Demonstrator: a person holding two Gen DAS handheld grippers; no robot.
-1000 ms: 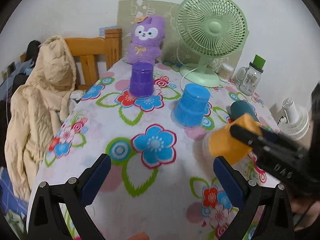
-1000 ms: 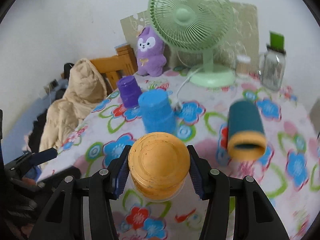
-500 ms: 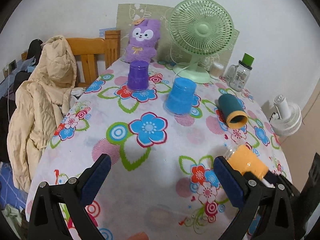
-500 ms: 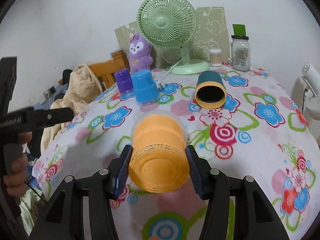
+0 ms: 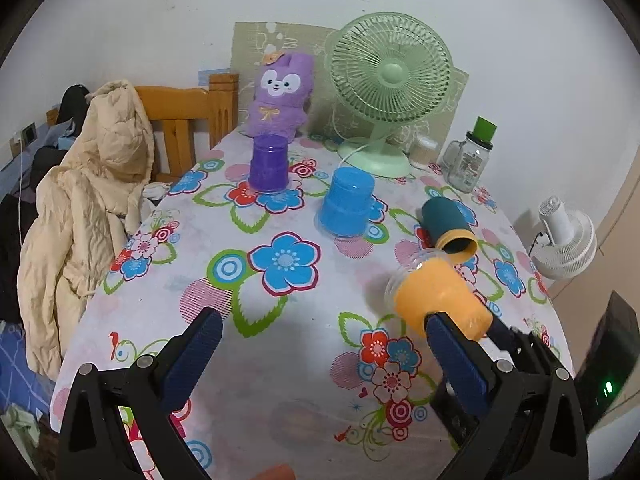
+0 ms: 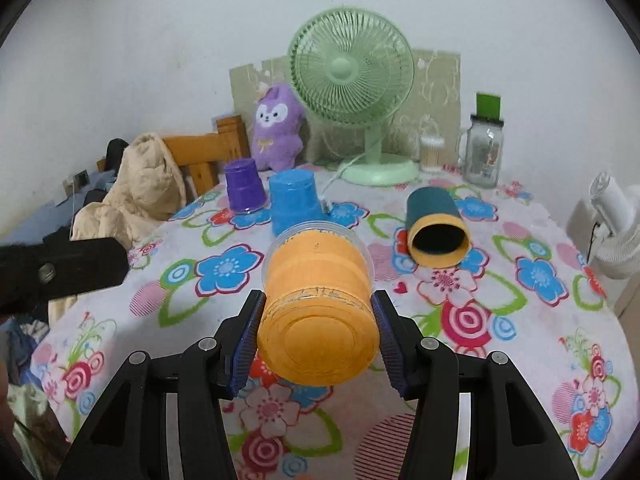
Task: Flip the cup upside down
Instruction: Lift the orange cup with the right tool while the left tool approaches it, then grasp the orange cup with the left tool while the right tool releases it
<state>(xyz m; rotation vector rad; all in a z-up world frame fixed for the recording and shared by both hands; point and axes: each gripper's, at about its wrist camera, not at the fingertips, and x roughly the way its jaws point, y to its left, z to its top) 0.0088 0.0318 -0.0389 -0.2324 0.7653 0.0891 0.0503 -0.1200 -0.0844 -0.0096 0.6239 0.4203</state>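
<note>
My right gripper is shut on an orange cup with a clear rim. It holds the cup above the floral tablecloth, lying nearly level with its base toward the camera and its mouth pointing away. In the left wrist view the orange cup shows at the right, mouth tilted down to the left. My left gripper is open and empty above the table's near edge. A teal cup with an orange rim lies on its side. A blue cup and a purple cup stand upside down.
A green desk fan, a purple plush toy, a glass jar with a green lid and a small container stand at the table's far edge. A wooden chair with a beige coat is at the left. A white fan stands off the right side.
My right gripper has carried the orange cup forward over the table and tipped it further, so its base faces the camera more. My left gripper stayed open and moved forward a little.
</note>
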